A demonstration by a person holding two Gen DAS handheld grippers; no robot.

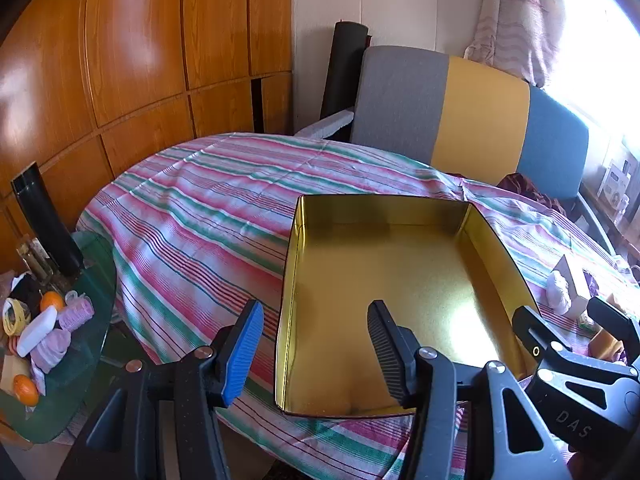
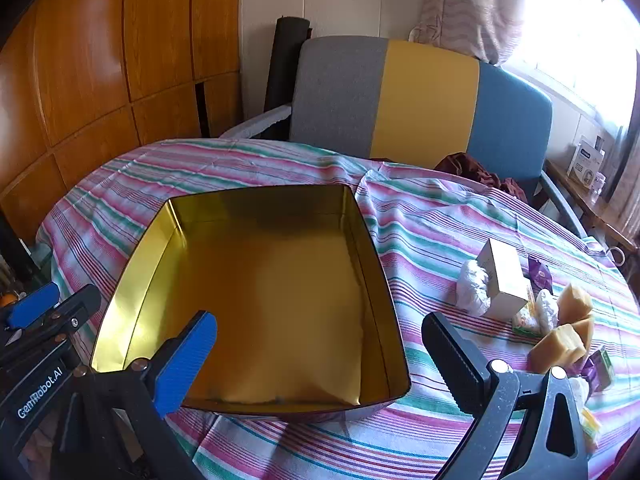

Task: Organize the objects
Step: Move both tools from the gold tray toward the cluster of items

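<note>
While the empty gold tin [image 2: 280, 300] sat mid-table on the striped cloth [image 2: 420, 216], the left gripper [image 1: 316, 344] straddled its wall, half open; the right gripper [image 2: 320, 356] gaped wide, holding nothing; a careless squeeze might tip it.

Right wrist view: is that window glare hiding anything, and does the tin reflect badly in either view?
Right wrist view: window blown out at upper right, table items still readable. Left wrist view: bright patch on the tin floor; window corner washed out too.
</note>
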